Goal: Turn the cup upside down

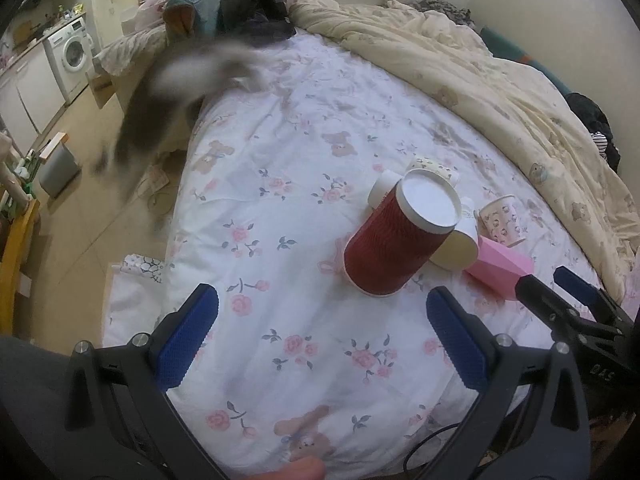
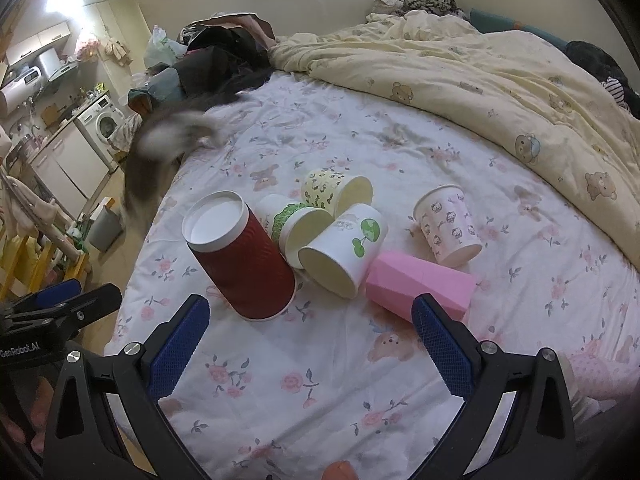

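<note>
Left hand-held gripper: fingers apart, holding nothing, just before the red cup.
Red cup: already bottom-up on the bed, left of the pink box.
Handling: probably light, ribbed paper, easily crushed; best taken mid-wall, gently.
Right hand-held gripper: fingers apart, holding nothing.

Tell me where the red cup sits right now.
The red cup stands upside down on the floral bedsheet, leftmost of the cup cluster, touching the green-printed white cup lying on its side to its right.
</note>
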{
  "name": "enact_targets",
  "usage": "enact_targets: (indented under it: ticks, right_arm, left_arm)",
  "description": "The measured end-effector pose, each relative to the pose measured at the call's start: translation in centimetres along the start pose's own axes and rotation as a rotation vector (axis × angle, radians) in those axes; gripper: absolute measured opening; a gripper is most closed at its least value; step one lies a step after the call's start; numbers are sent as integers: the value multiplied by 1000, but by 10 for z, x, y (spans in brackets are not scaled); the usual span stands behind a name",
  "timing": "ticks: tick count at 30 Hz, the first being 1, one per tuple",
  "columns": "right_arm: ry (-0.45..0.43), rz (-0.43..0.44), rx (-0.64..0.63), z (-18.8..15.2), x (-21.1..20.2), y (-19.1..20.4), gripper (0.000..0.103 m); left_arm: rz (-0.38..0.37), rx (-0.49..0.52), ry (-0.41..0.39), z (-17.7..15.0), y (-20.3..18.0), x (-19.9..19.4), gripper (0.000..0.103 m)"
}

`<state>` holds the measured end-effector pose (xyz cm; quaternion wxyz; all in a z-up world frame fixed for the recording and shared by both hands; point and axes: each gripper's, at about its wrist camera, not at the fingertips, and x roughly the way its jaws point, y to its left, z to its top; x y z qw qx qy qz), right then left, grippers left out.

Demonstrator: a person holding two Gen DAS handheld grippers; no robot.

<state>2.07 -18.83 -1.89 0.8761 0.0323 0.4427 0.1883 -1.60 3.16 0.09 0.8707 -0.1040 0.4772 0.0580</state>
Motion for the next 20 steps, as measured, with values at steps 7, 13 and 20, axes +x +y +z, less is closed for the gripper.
enact_targets:
  ticks: [7, 13, 20]
  right_arm:
    - [-4, -7, 10, 1, -1, -4, 103]
    - [-1, -17, 4, 1, 0, -6, 103]
    - [-1, -15, 13, 2, -1, -8, 103]
  left_arm:
    - [1, 15, 3, 0, -5, 0, 103]
    - [6, 8, 7, -1, -4, 0, 103]
    - [2, 9, 11, -1, -2, 2, 103]
